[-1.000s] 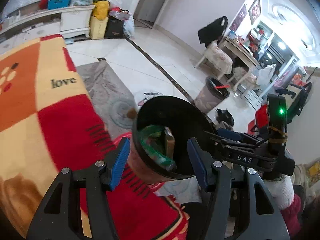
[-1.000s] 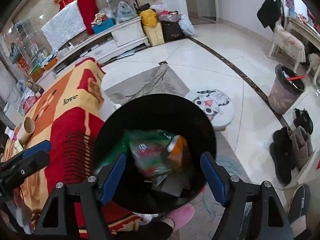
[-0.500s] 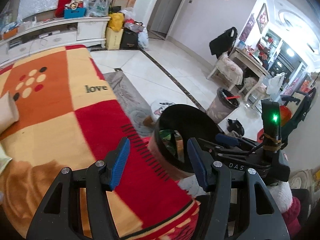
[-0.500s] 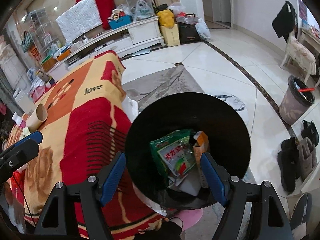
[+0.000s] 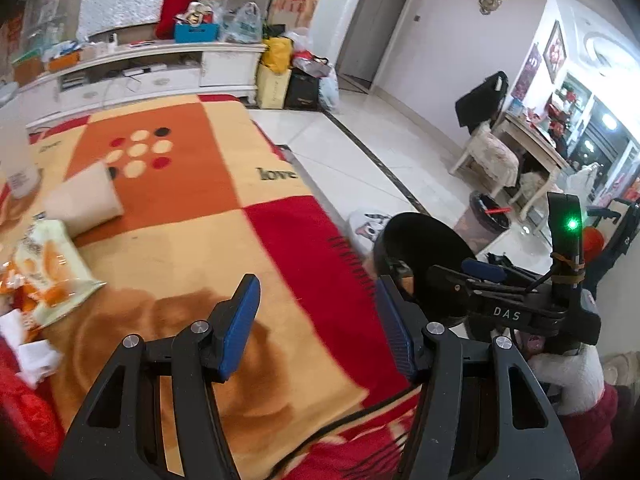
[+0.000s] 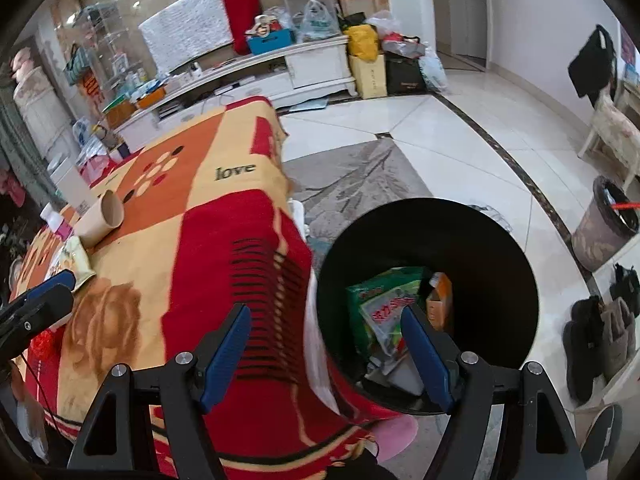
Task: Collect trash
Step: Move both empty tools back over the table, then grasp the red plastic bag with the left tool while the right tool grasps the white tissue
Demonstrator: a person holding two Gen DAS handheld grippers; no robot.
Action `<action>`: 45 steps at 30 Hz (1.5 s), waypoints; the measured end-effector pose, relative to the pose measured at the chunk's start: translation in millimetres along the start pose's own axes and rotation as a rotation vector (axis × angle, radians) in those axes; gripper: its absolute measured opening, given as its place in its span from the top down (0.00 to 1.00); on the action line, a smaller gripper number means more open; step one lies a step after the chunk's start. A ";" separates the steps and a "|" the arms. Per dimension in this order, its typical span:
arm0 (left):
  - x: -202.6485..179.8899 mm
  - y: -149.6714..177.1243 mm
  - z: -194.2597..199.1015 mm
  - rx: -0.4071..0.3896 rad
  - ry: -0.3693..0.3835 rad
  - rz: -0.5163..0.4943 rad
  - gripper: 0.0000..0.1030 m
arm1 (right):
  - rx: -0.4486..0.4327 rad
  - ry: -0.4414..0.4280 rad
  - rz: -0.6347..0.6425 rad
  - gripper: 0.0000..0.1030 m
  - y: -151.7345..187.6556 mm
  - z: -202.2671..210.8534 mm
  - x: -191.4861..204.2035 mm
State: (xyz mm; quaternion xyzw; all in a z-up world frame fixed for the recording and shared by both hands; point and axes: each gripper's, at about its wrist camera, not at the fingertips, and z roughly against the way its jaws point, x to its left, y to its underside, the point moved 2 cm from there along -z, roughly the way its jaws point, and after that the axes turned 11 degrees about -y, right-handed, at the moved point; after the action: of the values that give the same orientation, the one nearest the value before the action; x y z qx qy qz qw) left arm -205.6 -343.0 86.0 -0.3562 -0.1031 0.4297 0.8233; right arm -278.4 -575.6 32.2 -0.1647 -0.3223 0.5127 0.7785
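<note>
Under my left claw point(image 5: 316, 320), with its blue pads on black arms, lies a blanket point(image 5: 224, 216) checked in red, orange and cream, with red, black and cream dots and the black word "love". Left of that claw sit an orange-and-white wrapper point(image 5: 48, 264) and white crumpled tissue point(image 5: 34, 354). By the right pad of my right claw point(image 6: 326, 354), also blue-padded, a black bin point(image 6: 480, 240) shows a green packet point(image 6: 384, 300) and an orange box point(image 6: 440, 304).

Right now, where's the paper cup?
The paper cup lies on its side on the blanket-covered table, left in the right wrist view, just below the dotted orange square and above a snack wrapper.
</note>
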 end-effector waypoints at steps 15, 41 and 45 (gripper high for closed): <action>57.8 11.1 34.7 -0.034 -0.075 0.085 0.43 | 0.033 -0.062 0.093 0.27 -3.3 -24.0 62.4; 189.7 48.6 93.6 -0.037 -0.259 0.211 0.43 | 0.103 -0.228 0.251 0.27 7.7 -71.2 182.9; 227.4 59.8 104.8 -0.032 -0.319 0.257 0.43 | 0.124 -0.262 0.260 0.27 9.0 -83.1 201.1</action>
State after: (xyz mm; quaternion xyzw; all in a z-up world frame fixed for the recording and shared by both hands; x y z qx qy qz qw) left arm -154.8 -90.6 90.6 -0.3070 -0.1926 0.5805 0.7292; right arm -175.4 -383.8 32.6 -0.0883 -0.3647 0.6449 0.6658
